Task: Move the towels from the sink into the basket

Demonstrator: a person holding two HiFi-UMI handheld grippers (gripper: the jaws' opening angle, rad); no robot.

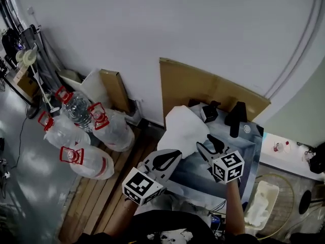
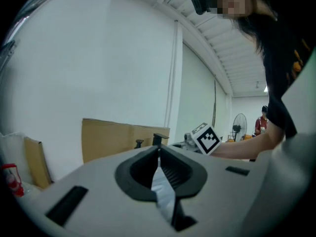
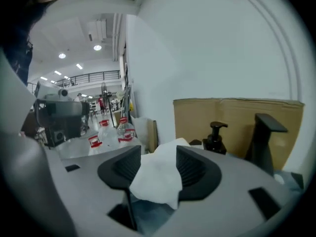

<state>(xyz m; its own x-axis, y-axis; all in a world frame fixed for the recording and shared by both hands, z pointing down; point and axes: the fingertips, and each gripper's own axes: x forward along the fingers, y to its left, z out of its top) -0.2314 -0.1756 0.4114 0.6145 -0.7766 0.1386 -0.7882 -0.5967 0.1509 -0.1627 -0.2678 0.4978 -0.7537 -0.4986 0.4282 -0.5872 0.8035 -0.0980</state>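
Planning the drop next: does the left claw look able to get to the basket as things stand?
Probably, though not directly: the left claw, shut on the towel, is left of the right claw, and the basket sits low beyond it at the person's right.

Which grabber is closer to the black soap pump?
Right. The right gripper is just in front of the soap pump; the left gripper is farther, to its left, pinching the towel.

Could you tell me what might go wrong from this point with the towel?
The left gripper pinches only a thin edge of the towel, so it may slip free. The right gripper stands wide around a loose fold, so the towel could drop back into the sink before reaching the basket.
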